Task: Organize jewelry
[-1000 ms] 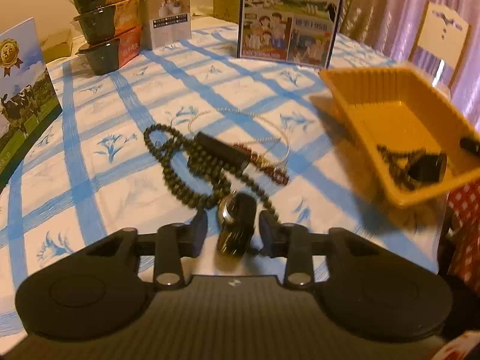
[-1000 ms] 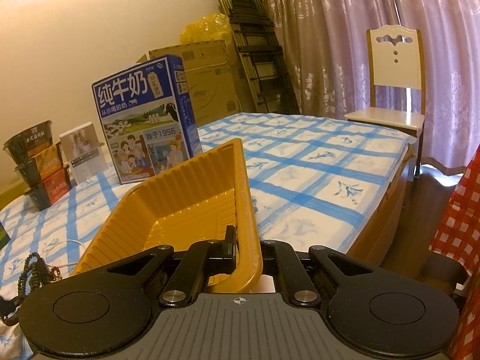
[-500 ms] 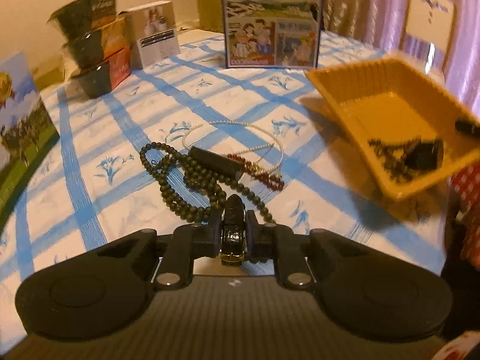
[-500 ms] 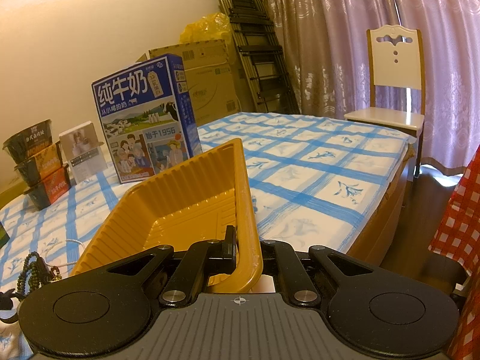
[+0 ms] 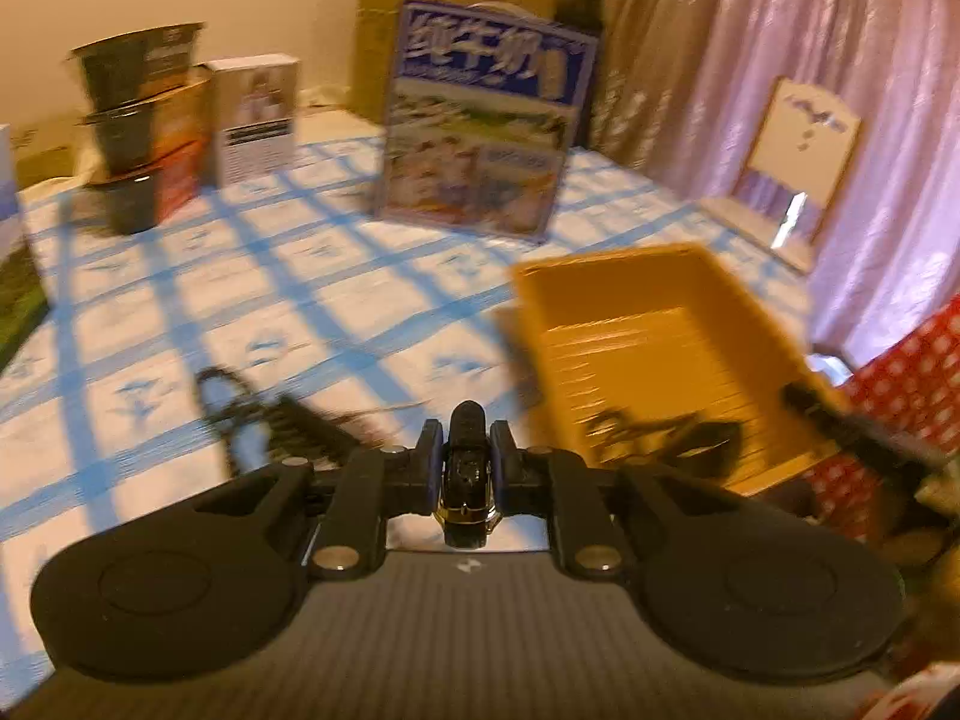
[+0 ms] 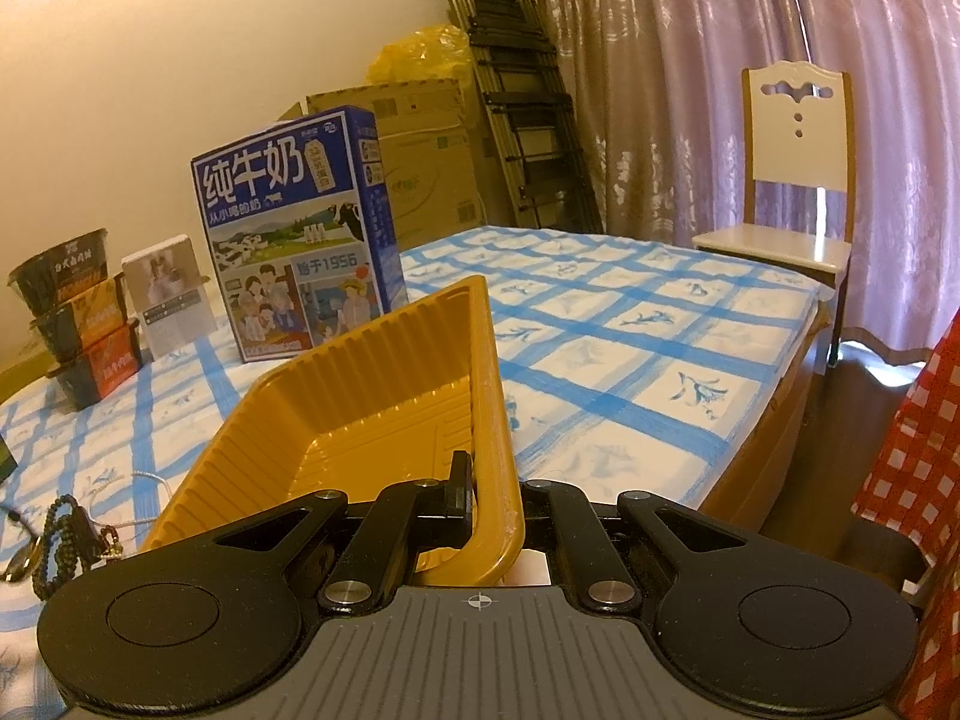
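My left gripper is shut on a black watch with a gold-edged case, held up off the blue-checked tablecloth. The left wrist view is blurred by motion. Below and to the left lies a dark bead necklace, seen again in the right wrist view as a bead necklace with a thin pale chain beside it. To the right stands the yellow tray with dark jewelry in its near corner. My right gripper is shut on the near rim of the yellow tray, one finger inside and one outside.
A blue milk carton box, stacked instant-noodle bowls and a small white box stand at the back of the table. A white chair, a folded ladder and cardboard boxes lie beyond. Red checked cloth hangs at right.
My left gripper closed on the watch lying by the beads and lifted it off the cloth, swinging up and toward the tray. The right gripper and the tray stayed still.
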The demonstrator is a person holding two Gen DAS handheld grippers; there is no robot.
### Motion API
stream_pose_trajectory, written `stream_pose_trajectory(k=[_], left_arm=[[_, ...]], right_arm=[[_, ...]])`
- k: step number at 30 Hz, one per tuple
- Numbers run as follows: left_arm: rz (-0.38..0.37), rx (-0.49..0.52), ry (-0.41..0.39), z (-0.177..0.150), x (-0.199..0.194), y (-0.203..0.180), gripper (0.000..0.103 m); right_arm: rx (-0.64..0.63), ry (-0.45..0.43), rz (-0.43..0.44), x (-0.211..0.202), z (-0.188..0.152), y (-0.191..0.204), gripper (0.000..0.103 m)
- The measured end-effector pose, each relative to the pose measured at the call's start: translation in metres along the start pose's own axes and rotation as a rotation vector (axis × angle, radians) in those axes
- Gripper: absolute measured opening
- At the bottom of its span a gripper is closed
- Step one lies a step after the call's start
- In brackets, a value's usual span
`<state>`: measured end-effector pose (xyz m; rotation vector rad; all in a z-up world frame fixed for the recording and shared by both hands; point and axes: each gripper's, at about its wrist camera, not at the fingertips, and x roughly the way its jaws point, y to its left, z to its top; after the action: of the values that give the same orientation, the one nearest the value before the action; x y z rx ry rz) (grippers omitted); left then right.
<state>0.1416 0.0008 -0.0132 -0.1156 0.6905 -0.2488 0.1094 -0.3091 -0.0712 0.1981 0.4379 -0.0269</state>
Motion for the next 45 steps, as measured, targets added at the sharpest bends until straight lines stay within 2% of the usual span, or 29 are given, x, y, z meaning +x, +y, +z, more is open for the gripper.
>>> stream_pose_trajectory(k=[3,8,18,20,27,31,34,40,45], left_arm=[[-0.056,0.016,-0.017,0.008,0.007,-0.021,0.014],[-0.100,0.010,-0.010,0.015,0.036,-0.048,0.014],[-0.067,0.016,0.046,0.013,0.096,-0.077,0.014],[-0.081,0.014,0.055,0.012,0.104,-0.079,0.014],[-0.079,0.003,-0.022,0.023,0.091,-0.075,0.020],[-0.051,-0.028,-0.054,0.027,0.071,-0.055,0.022],[0.000,-0.032,-0.057,0.023,0.055,-0.035,0.024],[0.143,-0.028,-0.024,0.002,0.032,0.007,0.025],[0.211,-0.054,0.023,-0.022,0.022,0.033,0.025]], right_arm=[[-0.001,0.002,0.000,0.000,0.001,0.000,0.006],[-0.009,0.001,0.000,-0.001,0.002,0.001,0.006],[-0.008,0.007,0.002,0.000,0.003,0.003,0.006],[-0.006,0.007,0.001,0.000,0.003,0.003,0.006],[-0.006,0.007,0.000,0.000,0.004,0.002,0.006],[-0.006,0.009,0.001,0.001,0.005,0.001,0.006],[-0.006,0.009,0.000,0.001,0.005,0.001,0.006],[-0.007,0.009,-0.001,0.001,0.006,0.000,0.006],[-0.009,0.010,-0.001,0.002,0.006,0.000,0.006]])
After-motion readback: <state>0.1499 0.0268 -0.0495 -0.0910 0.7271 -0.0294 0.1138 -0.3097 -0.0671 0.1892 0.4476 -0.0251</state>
